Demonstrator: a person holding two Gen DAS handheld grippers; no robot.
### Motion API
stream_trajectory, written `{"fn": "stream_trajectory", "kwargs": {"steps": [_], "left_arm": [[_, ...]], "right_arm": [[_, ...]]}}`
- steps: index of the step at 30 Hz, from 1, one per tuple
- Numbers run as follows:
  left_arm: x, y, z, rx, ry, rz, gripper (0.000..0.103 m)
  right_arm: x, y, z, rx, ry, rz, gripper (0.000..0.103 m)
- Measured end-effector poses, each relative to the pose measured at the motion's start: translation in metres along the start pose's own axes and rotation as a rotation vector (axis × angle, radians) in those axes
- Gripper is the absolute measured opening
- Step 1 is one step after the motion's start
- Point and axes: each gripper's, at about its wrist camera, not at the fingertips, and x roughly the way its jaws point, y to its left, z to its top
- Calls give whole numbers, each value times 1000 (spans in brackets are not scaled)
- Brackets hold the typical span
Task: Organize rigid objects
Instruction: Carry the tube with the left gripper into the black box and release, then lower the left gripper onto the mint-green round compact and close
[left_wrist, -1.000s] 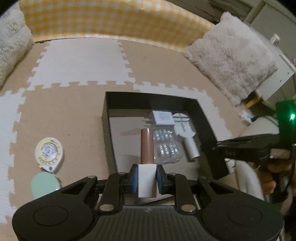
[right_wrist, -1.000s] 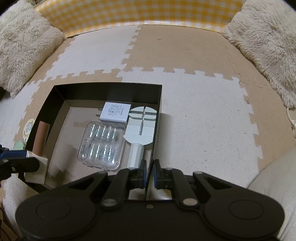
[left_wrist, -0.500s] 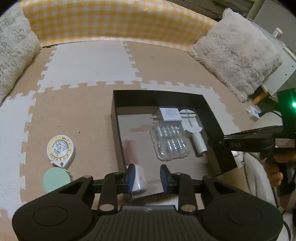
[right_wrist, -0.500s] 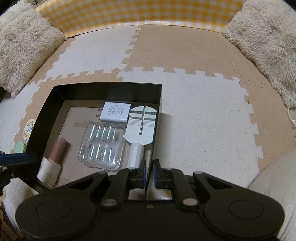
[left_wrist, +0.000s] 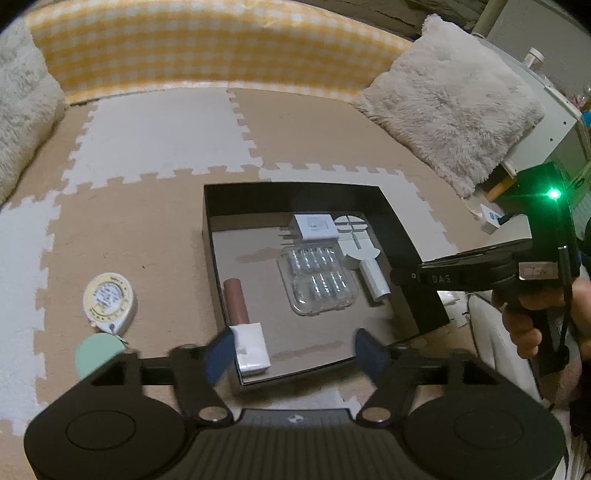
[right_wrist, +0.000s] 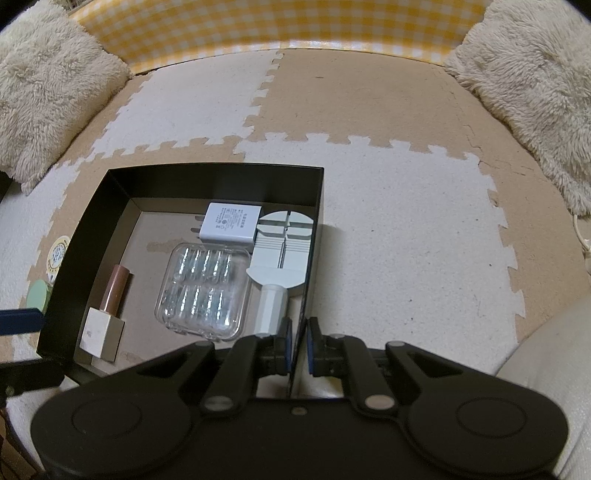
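- Holding the black box (right_wrist: 110, 177) steady, the right gripper (right_wrist: 300, 349) pinches its near right wall.
- Left gripper (left_wrist: 295, 354) hangs spread wide, empty.
- Tape measure (left_wrist: 109, 300) lies outside, left of the box, nearest the left gripper.
- Lipstick (left_wrist: 245, 328) rests inside along the box's left wall.

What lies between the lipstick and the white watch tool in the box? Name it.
The clear plastic case of small metal pieces lies between the lipstick and the white watch tool on the box floor, clearest in the right wrist view.
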Motion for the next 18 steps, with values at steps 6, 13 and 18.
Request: {"fn": "stream_trajectory", "kwargs": {"steps": [6, 13, 18], "left_arm": [[-12, 3, 5, -8, -51, 7, 97], [-20, 23, 14, -58, -100, 53, 103], [-32, 49, 23, -111, -138, 91, 103]], "right_arm": [[0, 0, 0, 0, 0, 0, 8], [0, -1, 0, 8, 0, 5, 8], [0, -1, 1, 8, 1, 3, 8]]}}
